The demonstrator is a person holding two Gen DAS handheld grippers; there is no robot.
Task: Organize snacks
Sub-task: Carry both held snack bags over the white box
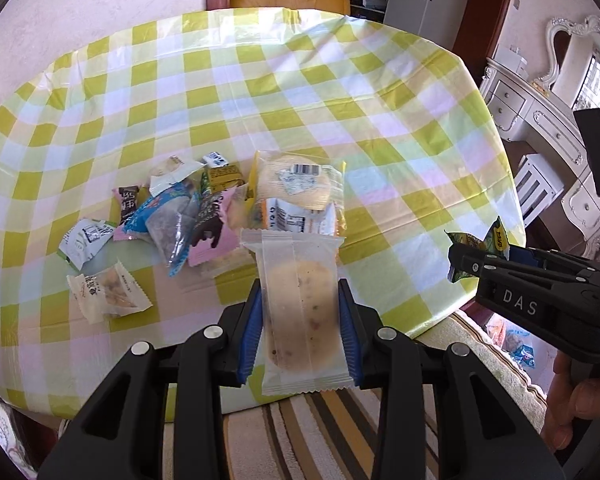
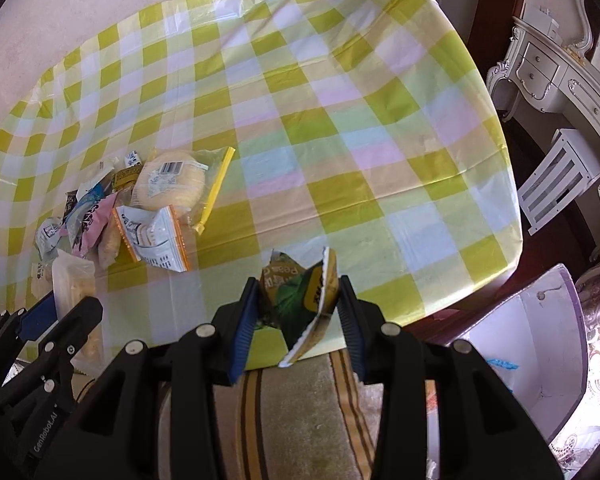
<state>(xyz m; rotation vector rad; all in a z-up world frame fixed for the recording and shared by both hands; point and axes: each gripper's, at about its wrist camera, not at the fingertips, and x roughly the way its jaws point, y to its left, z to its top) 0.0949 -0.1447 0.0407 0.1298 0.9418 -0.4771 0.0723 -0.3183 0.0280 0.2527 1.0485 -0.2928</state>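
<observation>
A clear-wrapped round biscuit (image 1: 300, 312) is pinched between the left gripper's (image 1: 302, 322) blue fingers (image 1: 249, 332), above the checked surface's (image 1: 300, 92) near edge. A crumpled green-and-yellow snack packet (image 2: 300, 300) is clamped in the right gripper (image 2: 298, 316). The loose snack pile (image 1: 204, 212) lies on the surface at ten o'clock from the biscuit.

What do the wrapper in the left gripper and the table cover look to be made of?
Cookie wrapper: seemingly thin frosted plastic film; the round cookie shows through hazily, and the ends are crimped in a zigzag seal. The left gripper pinches it.

Checked table cover: probably thin glossy plastic sheeting; it shines in the light and lies in sharp creases and wrinkles, unlike woven cloth.
</observation>
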